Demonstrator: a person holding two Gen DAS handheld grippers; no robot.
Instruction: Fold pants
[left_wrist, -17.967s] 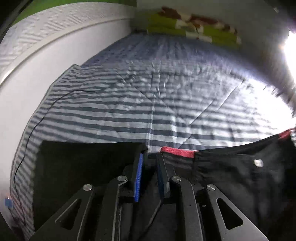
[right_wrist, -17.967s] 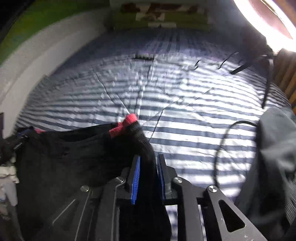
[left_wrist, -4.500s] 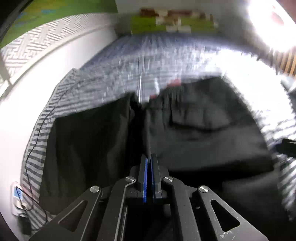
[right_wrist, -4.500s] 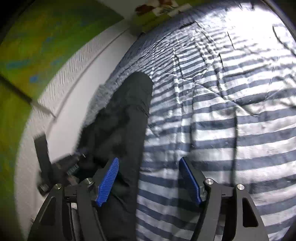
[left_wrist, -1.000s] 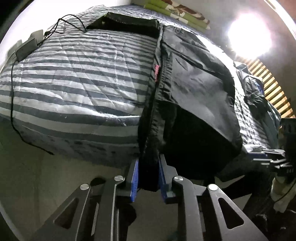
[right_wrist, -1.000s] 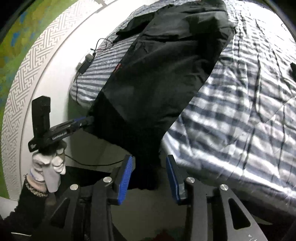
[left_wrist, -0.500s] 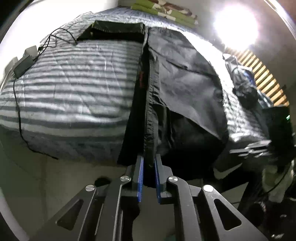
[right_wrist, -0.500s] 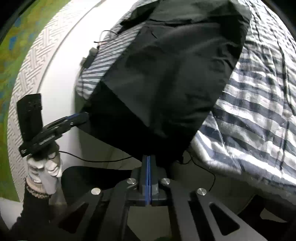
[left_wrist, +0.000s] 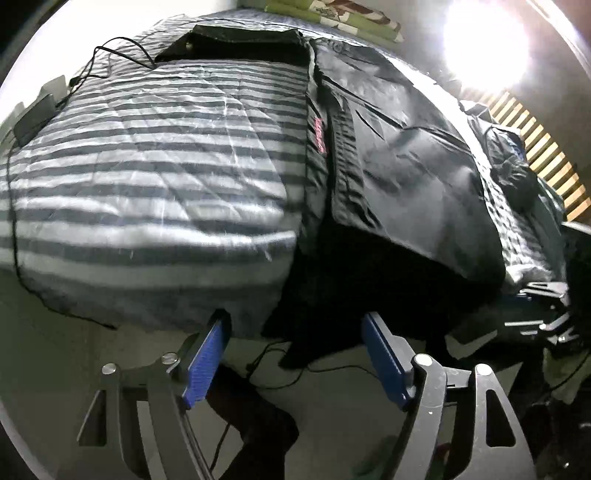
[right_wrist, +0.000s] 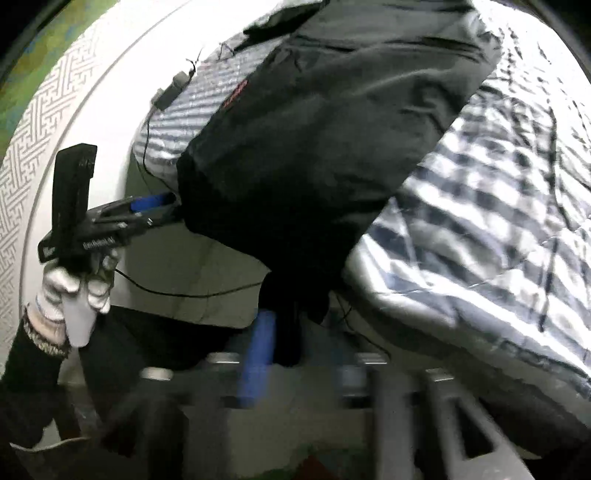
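Note:
Black pants (left_wrist: 399, 155) with a small red logo lie lengthwise on the striped bed (left_wrist: 147, 147), and their near end hangs over the bed's edge towards the floor. My left gripper (left_wrist: 295, 362) is open wide just below that hanging end, holding nothing. In the right wrist view the pants (right_wrist: 332, 122) fill the upper middle. My right gripper (right_wrist: 303, 362) is blurred by motion but looks open, its blue pad (right_wrist: 258, 354) beside the dangling cloth. A gloved hand (right_wrist: 74, 295) holds the left gripper (right_wrist: 166, 206) against the pants' left edge.
Cables (left_wrist: 110, 59) and a dark adapter (left_wrist: 33, 114) lie on the bed's left side. A dark bag (left_wrist: 513, 173) sits on the right near wooden slats. Green pillows (left_wrist: 332, 11) are at the far end. A cable (right_wrist: 192, 291) trails on the floor under the bed edge.
Half a second ago both grippers were shut on the pants' near end. Both have now opened, and the end hangs free over the bed edge.

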